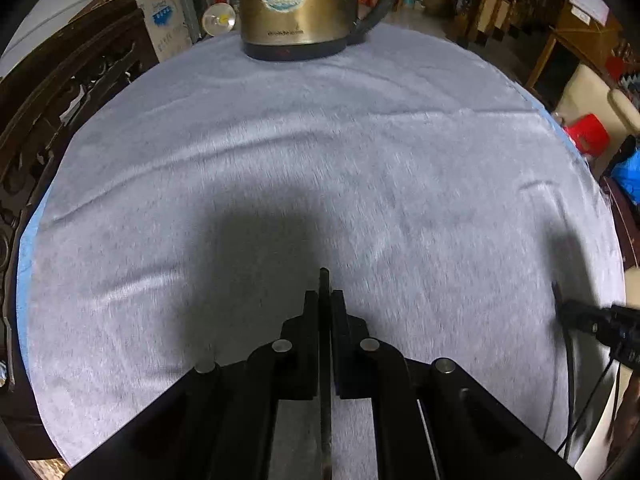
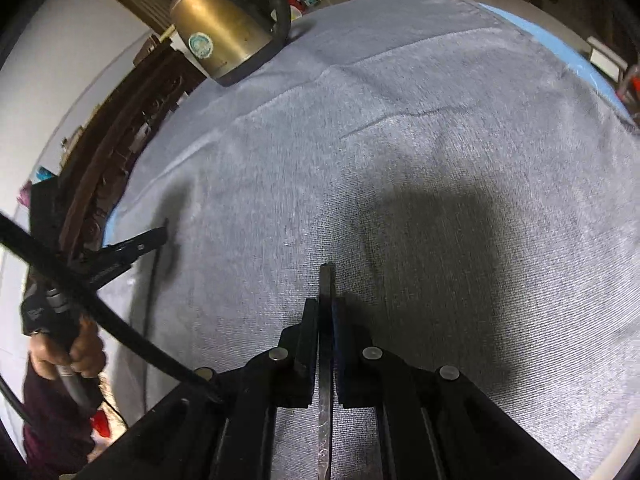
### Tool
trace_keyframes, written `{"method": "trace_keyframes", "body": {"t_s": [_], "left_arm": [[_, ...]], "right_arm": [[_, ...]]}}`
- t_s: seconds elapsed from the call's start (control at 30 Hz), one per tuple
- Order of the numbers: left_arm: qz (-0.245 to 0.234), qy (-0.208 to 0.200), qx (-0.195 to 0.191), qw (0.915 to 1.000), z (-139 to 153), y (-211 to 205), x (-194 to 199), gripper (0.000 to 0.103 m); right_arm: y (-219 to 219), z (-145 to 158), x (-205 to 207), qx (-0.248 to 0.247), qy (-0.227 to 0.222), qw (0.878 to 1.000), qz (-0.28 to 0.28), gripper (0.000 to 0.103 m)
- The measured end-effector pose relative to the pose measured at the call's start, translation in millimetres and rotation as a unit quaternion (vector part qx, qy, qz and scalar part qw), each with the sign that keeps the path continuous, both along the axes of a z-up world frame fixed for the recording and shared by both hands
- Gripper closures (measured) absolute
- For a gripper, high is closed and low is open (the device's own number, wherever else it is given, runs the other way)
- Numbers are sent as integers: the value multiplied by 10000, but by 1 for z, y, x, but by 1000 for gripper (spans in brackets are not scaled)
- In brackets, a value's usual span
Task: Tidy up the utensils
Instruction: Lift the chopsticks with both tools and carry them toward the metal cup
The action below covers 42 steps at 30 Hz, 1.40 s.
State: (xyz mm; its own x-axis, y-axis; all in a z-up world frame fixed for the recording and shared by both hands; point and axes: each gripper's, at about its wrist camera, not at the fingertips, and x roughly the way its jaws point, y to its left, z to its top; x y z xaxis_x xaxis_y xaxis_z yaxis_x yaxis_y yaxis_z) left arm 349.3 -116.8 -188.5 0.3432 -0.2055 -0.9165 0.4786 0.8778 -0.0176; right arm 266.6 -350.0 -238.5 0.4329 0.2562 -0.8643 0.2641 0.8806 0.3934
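Both wrist cams look down-fwd, close over grey cloth (image 1: 360,152); both catch kettle (image 1: 296,4) at far edge.

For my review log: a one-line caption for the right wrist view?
Right gripper shut on a thin metal utensil above a grey cloth; brass kettle at far edge.

Your right gripper (image 2: 325,312) is clamped on a thin metal utensil handle (image 2: 326,360) whose tip pokes out past the fingers, above the grey cloth (image 2: 400,128) covering the desk. The brass kettle (image 2: 224,32) stands at the cloth's far left edge. Nearer than the kettle, at the left edge, your left gripper (image 2: 160,234) pinches a thin dark utensil (image 2: 152,280).
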Motion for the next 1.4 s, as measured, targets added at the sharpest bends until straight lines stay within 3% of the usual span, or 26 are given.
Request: {"method": "trace_keyframes", "body": {"t_s": [0.13, 0.23, 0.33, 0.37, 0.43, 0.53, 0.83, 1.13, 1.4], "left_arm": [[-86, 169, 91, 9998, -4, -2, -1, 95], [-69, 317, -16, 9995, -4, -3, 3, 84], [-126, 237, -13, 9996, -5, -7, 5, 82], [-115, 211, -21, 9997, -5, -8, 4, 82], [-99, 120, 30, 9999, -6, -8, 4, 96], [4, 144, -70, 9999, -4, 3, -1, 98], [695, -655, -551, 9939, 52, 62, -46, 98], [1475, -1521, -1249, 9693, 109, 115, -112, 98], [1583, -2066, -1684, 9507, 145, 132, -160, 98]], "right_arm": [[10, 3, 13, -365, 299, 9988, 162, 95], [17, 5, 23, -635, 550, 9959, 346, 96], [23, 6, 32, -866, 683, 9928, 473, 95], [25, 6, 34, -931, 687, 9920, 509, 95], [27, 6, 39, -1008, 666, 9913, 527, 95], [26, 6, 42, -936, 587, 9926, 500, 96], [6, 29, 4, -242, -551, 9982, -59, 96], [6, 81, -64, -132, -1852, 9807, -613, 96], [15, 119, -120, -367, -2553, 9612, -976, 96]]}}
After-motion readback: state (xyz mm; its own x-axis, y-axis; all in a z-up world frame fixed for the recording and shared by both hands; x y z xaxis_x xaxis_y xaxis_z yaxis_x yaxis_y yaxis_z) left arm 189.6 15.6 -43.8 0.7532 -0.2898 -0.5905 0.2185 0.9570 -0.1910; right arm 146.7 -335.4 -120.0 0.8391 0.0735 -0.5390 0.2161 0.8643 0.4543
